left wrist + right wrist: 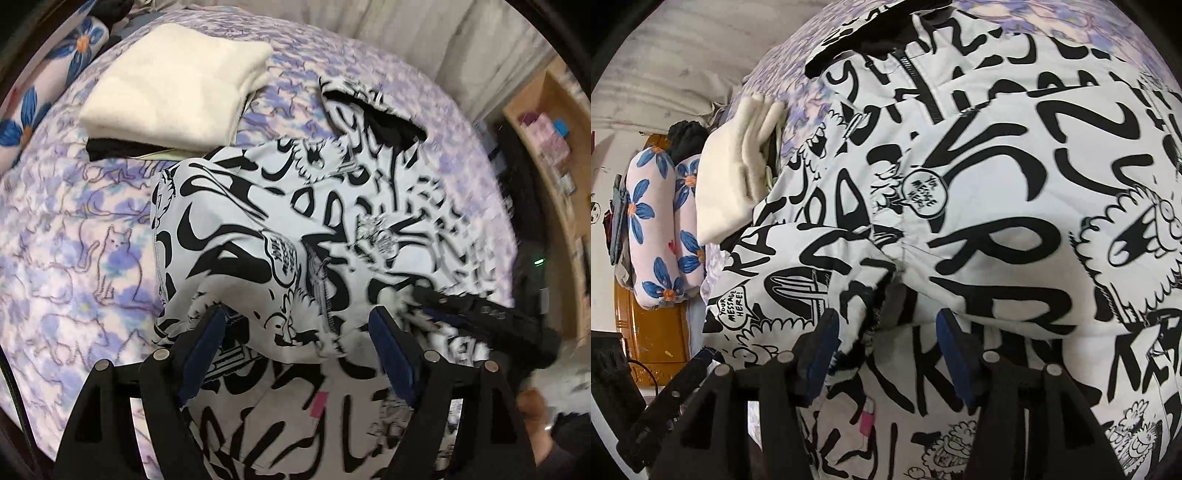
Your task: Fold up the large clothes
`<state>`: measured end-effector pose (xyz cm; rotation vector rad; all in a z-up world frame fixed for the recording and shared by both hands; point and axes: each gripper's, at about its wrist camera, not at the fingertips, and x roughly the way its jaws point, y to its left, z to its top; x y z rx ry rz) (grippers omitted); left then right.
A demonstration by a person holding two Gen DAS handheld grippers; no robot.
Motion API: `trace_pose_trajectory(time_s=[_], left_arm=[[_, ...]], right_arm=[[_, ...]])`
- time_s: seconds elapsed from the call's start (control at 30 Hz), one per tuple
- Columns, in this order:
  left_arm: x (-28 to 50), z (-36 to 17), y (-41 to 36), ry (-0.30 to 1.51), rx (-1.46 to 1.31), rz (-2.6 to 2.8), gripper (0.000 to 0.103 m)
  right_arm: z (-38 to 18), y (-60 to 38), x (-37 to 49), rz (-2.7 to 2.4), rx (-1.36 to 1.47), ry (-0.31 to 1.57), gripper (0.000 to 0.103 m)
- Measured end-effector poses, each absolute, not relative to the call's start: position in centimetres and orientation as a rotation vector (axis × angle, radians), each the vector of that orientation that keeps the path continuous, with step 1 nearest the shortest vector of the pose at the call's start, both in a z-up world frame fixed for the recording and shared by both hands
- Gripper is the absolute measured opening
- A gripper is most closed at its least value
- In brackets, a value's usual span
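While a cream folded garment (173, 81) already rests aside, the printed jacket (295, 221) lies part-folded on the bed (66, 229), needing further folds, left gripper (297, 339) and right gripper (884, 336) fingers spread, empty.

- Left tongs (297, 345) gape wide above a black-and-white printed jacket (295, 229) on the bed (74, 258).
- Cream folded garment (177, 85) lies beyond.

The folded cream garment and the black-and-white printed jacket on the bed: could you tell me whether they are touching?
Cannot tell. In the left wrist view the jacket edge meets the stack under the cream garment; the right wrist view only shows them overlapping.
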<state>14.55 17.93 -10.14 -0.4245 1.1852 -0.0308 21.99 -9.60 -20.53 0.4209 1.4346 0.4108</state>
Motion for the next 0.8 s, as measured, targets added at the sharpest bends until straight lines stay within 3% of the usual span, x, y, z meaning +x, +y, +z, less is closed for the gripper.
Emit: trace_pose_trajectory(time_s=[0.43, 0.5, 0.53, 0.8], left_arm=[[14.5, -9.5, 21.4, 1.146, -0.405, 0.070, 0.079], [14.7, -10.3, 22.1, 1.162, -0.411, 0.098, 0.079], [14.8, -10.8, 22.5, 1.173, -0.414, 0.109, 0.079], [15.5, -14.4, 23.3, 1.238, -0.407, 0.138, 0.079]], right_arm=[[-26.4, -5.6, 21.9, 0.466, 0.453, 1.572, 0.054], [-26.3, -4.7, 21.7, 0.496, 0.411, 1.570, 0.033], [-25.8, -4.0, 21.6, 0.517, 0.351, 1.562, 0.013], [-15.6, -5.2, 22.3, 0.583, 0.196, 1.255, 0.011]])
